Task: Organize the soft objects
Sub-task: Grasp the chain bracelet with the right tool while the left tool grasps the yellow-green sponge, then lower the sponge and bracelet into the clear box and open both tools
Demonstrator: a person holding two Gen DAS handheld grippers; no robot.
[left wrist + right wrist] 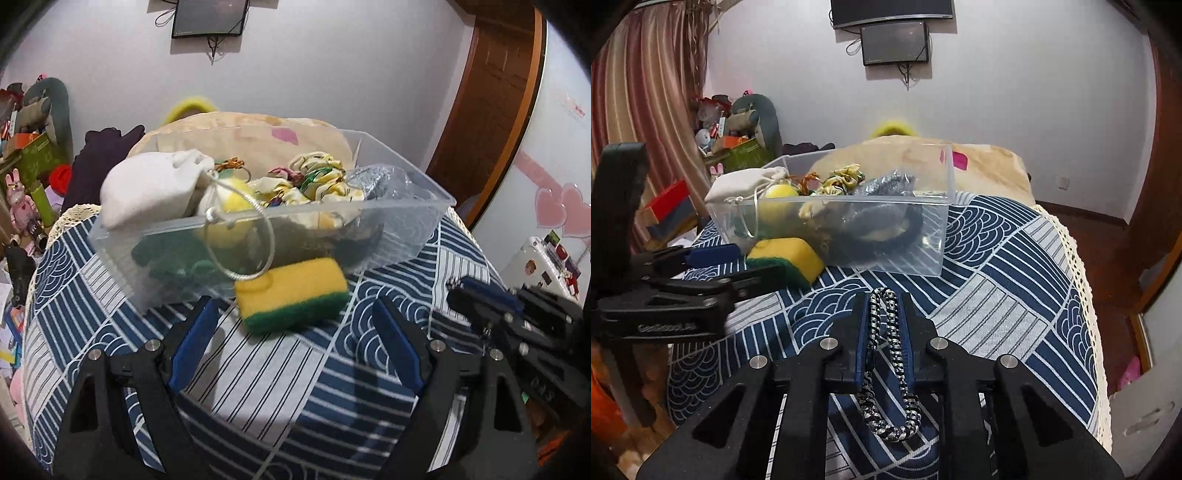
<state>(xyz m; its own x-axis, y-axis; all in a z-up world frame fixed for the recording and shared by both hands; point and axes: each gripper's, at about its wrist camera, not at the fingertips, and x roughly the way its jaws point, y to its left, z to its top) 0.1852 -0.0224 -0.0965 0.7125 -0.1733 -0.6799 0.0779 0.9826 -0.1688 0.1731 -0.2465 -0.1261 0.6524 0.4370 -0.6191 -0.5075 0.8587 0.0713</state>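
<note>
A: Where is the cord?
B: The braided black-and-silver cord sits folded between the blue pads of the right claw, which is pressed together and pinching it. Its bend pokes out past the tips; the rest loops down behind the pads, over the blue patterned cloth.

A: And the sponge?
B: The yellow-and-green sponge lies on the cloth, touching the near wall of the clear bin. It is just ahead of the left claw, roughly centred between the two spread pads, neither of which touches it.

A: What is in the bin?
B: A white drawstring pouch hangs over the left rim, its silver loop dangling down the outside onto the sponge. Inside are a yellow ball, a floral scrunchie, something grey and shiny, and dark items at the bottom that I cannot make out.

A: How do the claws stand to each other?
B: Side by side, the right one holding its cord well short of the bin.
</note>
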